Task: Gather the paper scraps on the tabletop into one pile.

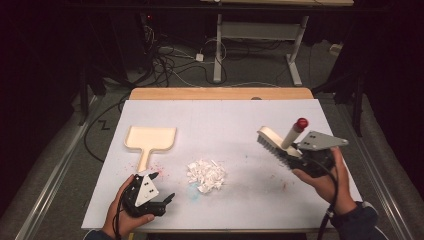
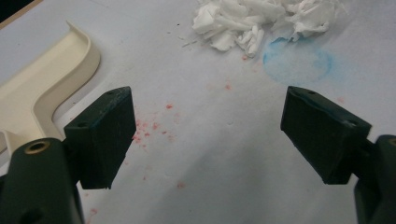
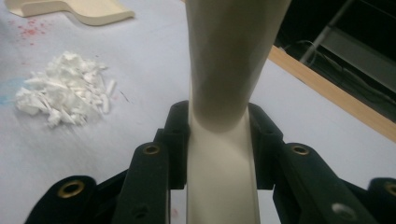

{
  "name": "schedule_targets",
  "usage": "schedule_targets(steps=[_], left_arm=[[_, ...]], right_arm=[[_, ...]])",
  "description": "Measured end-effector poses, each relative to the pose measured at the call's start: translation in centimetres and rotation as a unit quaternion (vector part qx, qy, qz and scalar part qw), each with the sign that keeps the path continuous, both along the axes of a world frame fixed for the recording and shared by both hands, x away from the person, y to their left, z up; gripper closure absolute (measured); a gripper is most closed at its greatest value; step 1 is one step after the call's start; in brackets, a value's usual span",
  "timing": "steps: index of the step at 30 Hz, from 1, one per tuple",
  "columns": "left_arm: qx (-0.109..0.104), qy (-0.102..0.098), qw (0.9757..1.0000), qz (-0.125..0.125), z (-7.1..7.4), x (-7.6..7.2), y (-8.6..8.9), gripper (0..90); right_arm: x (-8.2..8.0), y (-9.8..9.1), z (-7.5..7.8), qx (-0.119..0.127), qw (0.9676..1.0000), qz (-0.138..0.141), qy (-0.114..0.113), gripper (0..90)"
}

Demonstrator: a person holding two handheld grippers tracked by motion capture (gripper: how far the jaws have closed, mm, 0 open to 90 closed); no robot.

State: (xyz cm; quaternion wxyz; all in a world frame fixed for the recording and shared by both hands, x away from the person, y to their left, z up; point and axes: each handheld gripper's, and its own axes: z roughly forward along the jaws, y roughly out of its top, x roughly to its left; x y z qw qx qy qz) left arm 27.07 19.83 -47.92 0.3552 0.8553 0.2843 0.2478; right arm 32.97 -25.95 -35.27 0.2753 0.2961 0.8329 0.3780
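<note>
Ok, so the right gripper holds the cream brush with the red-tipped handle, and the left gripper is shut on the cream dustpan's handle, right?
Not quite: the left gripper is open and holds nothing, as the left gripper view shows; the cream dustpan lies beside it. The right gripper does hold the cream brush.

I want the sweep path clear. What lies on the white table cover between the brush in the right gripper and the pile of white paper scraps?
Nothing solid: between the cream brush and the white scrap pile, the high view shows bare white cover.
</note>
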Motion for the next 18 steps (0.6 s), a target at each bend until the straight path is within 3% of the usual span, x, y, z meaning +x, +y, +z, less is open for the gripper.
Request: schedule_targets(steps=[3, 10, 13, 18], left_arm=[[0.000, -0.001, 1.0000, 0.000, 0.0, 0.0, 0.0, 17.3], [0.001, 0.000, 1.0000, -0.001, 0.0, 0.0, -0.1, 17.3], [0.002, 0.001, 1.0000, -0.002, 0.0, 0.0, -0.1, 17.2], [0.001, 0.002, 1.0000, -0.003, 0.0, 0.0, -0.2, 17.3]], right_arm=[[-0.6, -2.2, 0.5, 0.002, 0.9999, -0.008, 0.007, 67.6], [-2.5, -4.8, 0.7, 0.001, 0.9973, 0.032, 0.066, 67.5], [-3.0, -4.8, 0.2, -0.013, 0.9920, 0.067, 0.106, 67.4], [-2.6, -4.4, -0.9, -0.048, 0.9781, 0.115, 0.166, 67.4]])
